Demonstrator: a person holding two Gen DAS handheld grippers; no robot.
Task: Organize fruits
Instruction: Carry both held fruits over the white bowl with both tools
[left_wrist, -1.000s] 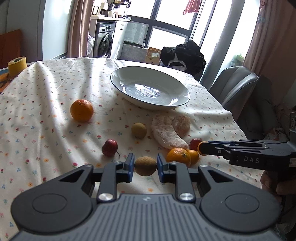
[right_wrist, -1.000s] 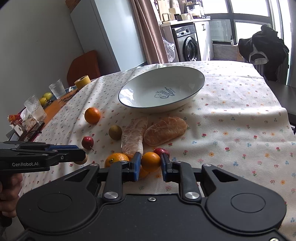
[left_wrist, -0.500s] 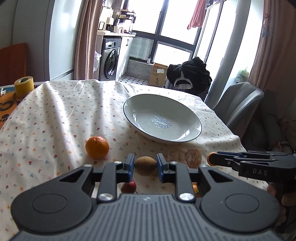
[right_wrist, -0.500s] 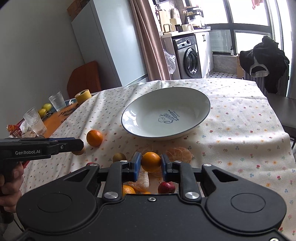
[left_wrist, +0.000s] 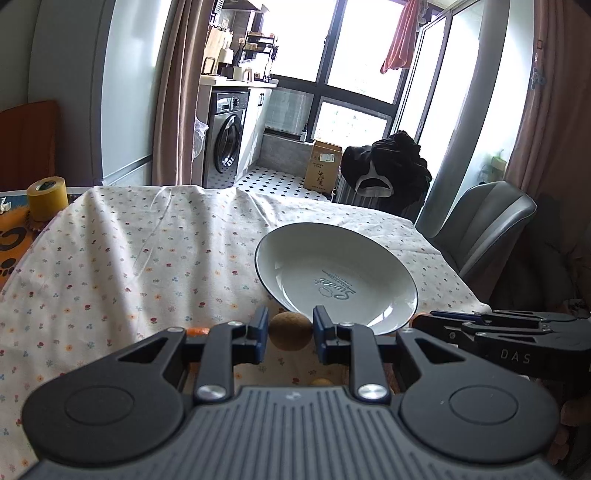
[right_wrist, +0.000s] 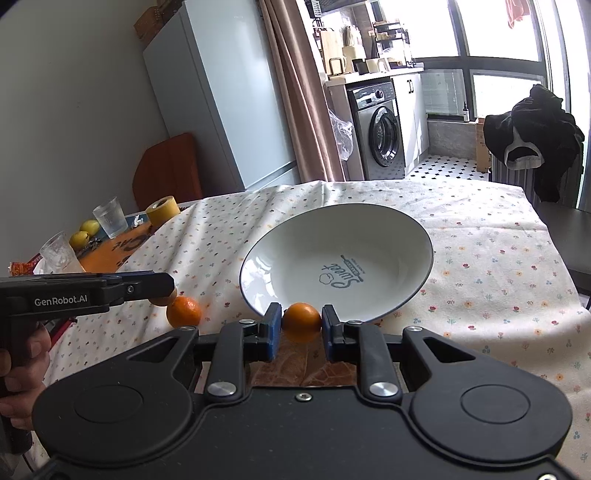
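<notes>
My left gripper (left_wrist: 289, 329) is shut on a brown kiwi (left_wrist: 289, 330), held in the air just short of the near rim of the white plate (left_wrist: 295, 258). My right gripper (right_wrist: 301, 322) is shut on a small orange (right_wrist: 301, 322), also raised at the near rim of the same plate (right_wrist: 369, 236). A larger orange (right_wrist: 183, 311) lies on the flowered cloth left of the plate. Peeled pomelo pieces (right_wrist: 291, 365) show below the right gripper's fingers. The left gripper (right_wrist: 162, 288) appears at the left of the right wrist view; the right gripper (left_wrist: 424, 321) shows at the right of the left wrist view.
A yellow tape roll (left_wrist: 47, 197) stands at the table's far left, with two glasses (right_wrist: 109, 216) and yellow fruits (right_wrist: 84, 233) beside it. A grey chair (left_wrist: 487, 229) is beyond the right edge. Another chair draped in dark clothes (right_wrist: 535, 140) stands behind the table.
Both grippers rose from the table and moved forward toward the plate, each carrying its fruit. The loose fruits dropped below the fingers and mostly out of view.
</notes>
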